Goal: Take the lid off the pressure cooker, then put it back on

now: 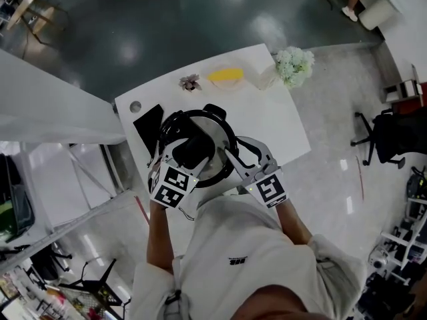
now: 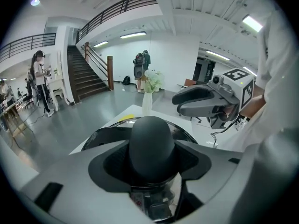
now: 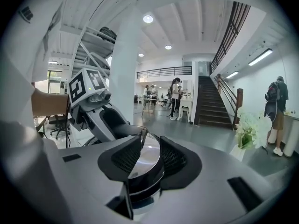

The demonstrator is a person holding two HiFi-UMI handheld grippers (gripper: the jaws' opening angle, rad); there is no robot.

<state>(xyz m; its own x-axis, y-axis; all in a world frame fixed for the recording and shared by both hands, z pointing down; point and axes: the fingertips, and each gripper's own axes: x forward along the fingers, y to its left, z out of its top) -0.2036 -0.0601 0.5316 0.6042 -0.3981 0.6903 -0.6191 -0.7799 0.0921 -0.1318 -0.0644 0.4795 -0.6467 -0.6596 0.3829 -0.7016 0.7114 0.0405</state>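
Quick look at the pressure cooker (image 1: 212, 173): sits mid-way on the white table (image 1: 280, 122) with the lid (image 1: 215, 127) on, wedged right between the two grippers.

Got the left gripper (image 2: 152, 155) clenched on the lid's black handle (image 2: 152, 139), pads snug on either side of its rounded end. Same deal with the right gripper (image 3: 142, 160): clamped on the cooker's edge, with a shiny silver strip and a black band pinched between the pads (can't tell whether that's lid rim or pot rim). Angled in toward each other across the lid.

As for writing, not much to read. Only black-and-white square patterns on the marker cubes (image 1: 270, 189), no letters. Just under the left gripper's pads, a small red-and-white sticker (image 2: 136, 202), print too tiny to make out. Also a little dark logo on the white shirt (image 1: 233, 245) behind both grippers, unreadable too.

Beyond the tips, along the table's far edge: a vase of white flowers (image 1: 293, 65) out past the right gripper, a yellow thing (image 1: 225, 77) roughly straight ahead, a small pinkish flower (image 1: 190, 82) beside that. Just left of the left gripper, a flat black thing (image 1: 148, 121) lying on the table.
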